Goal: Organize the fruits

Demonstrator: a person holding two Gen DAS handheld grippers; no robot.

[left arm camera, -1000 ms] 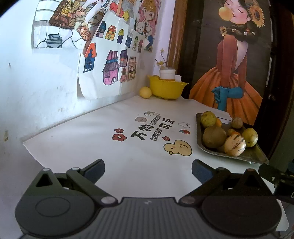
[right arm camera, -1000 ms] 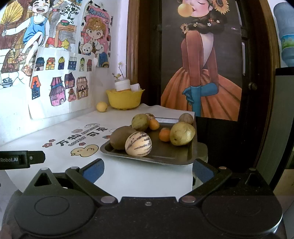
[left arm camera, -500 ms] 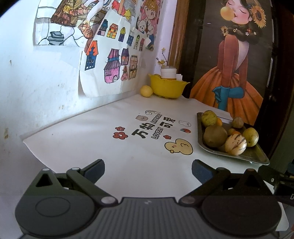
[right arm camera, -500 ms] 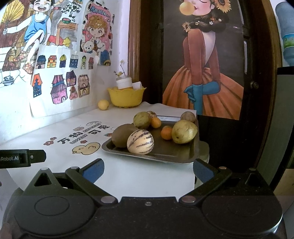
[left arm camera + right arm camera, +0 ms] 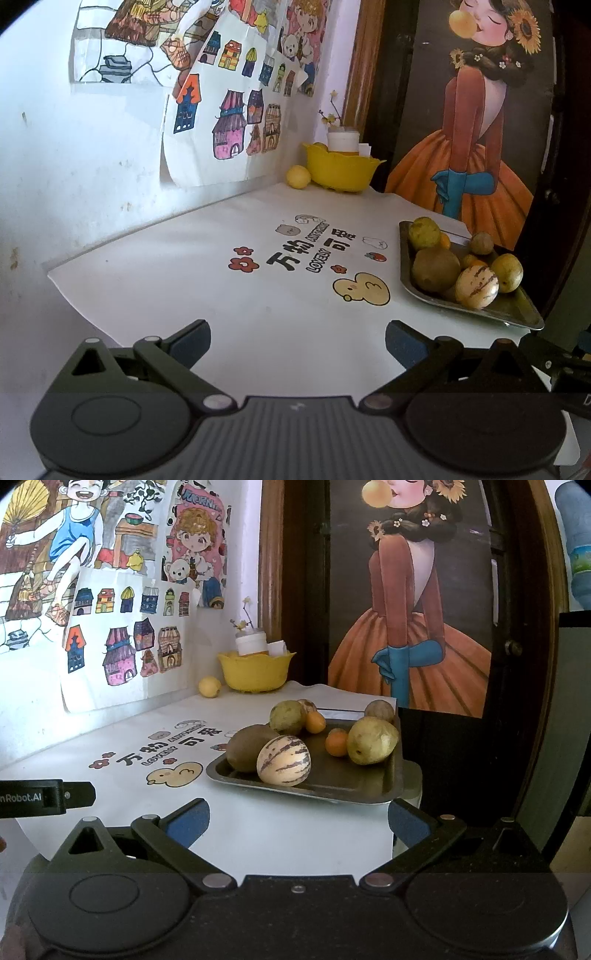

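Note:
A metal tray point(image 5: 332, 790) point(image 5: 517, 310) on the white table holds several fruits: a striped melon point(image 5: 283, 760) point(image 5: 476, 286), a brown kiwi point(image 5: 248, 750) point(image 5: 435, 268), a yellow-green pear-like fruit point(image 5: 371, 740), small oranges point(image 5: 337, 741) and a green fruit point(image 5: 286, 717). A lemon point(image 5: 209, 686) point(image 5: 298, 177) lies beside a yellow bowl point(image 5: 255, 670) point(image 5: 341, 171) at the back. My right gripper point(image 5: 297, 821) is open, just short of the tray's near edge. My left gripper point(image 5: 297, 341) is open over bare tablecloth, left of the tray.
The white tablecloth point(image 5: 207, 280) bears printed cartoon marks. Drawings hang on the wall to the left. A dark door with a painted figure point(image 5: 413, 627) stands behind the table. The table's right edge drops off just past the tray. The left gripper's body point(image 5: 44, 798) shows at the right wrist view's left edge.
Both cameras have drifted slightly; the tray and fruits sit a little lower and nearer in the right wrist view. Nothing was taken hold of.

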